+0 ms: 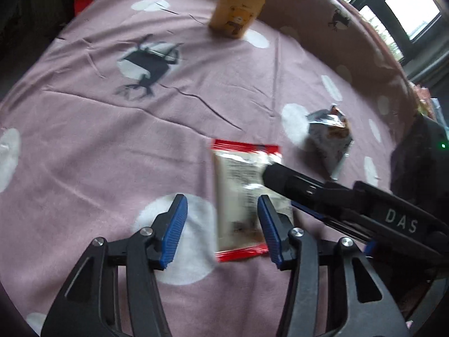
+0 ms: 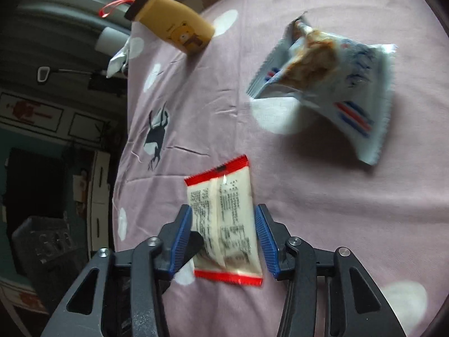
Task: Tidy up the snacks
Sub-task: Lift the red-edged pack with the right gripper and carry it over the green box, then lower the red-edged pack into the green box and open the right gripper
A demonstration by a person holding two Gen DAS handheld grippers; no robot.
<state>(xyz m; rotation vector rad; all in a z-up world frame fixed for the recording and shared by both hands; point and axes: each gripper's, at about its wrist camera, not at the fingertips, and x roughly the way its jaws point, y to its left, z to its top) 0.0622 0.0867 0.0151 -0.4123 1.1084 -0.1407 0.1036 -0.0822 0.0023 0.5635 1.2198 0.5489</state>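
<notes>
Snacks sit on a pink tablecloth [image 1: 84, 140] with white dots and a dark deer print [image 2: 157, 137].

Yellow bottle [image 2: 174, 28], dark cap, bear label, red loop at the neck, stands at the far end of the cloth, well apart from both grippers.

Blue-and-white wrapper [image 2: 336, 95], torn open with pastry showing, lies crumpled beyond the right gripper, off to its right. Not touched.

Red-edged packet [image 2: 224, 224], pale face with printed text, lies flat on the cloth between the two blue pads of the right gripper [image 2: 223, 236]. Jaws wide open, straddling it; pads just beside its long edges, contact cannot be told.

Left gripper [image 1: 221, 230] jaws also wide open, holding nothing. Same packet [image 1: 247, 196] lies by its right pad; the right gripper's black finger crosses over it.
</notes>
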